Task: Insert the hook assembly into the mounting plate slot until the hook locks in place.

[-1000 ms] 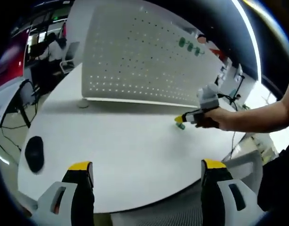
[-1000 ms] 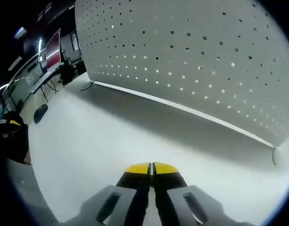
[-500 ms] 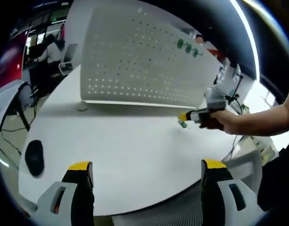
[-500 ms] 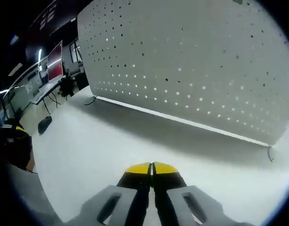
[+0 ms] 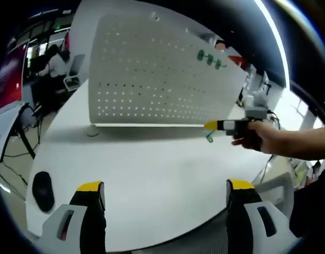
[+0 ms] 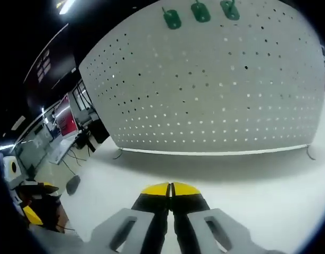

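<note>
We see the perforated mounting plate (image 5: pixel 157 74) standing upright at the back of the bench (image 5: pixel 146 174), three hooks (image 6: pixel 200 11) in a row near its top edge, a mouse (image 5: pixel 43 190) at the bench's left front.

Green hook (image 5: pixel 209 138) before upright pegboard (image 5: pixel 152 79)

bright overhead light; warped edges
</note>
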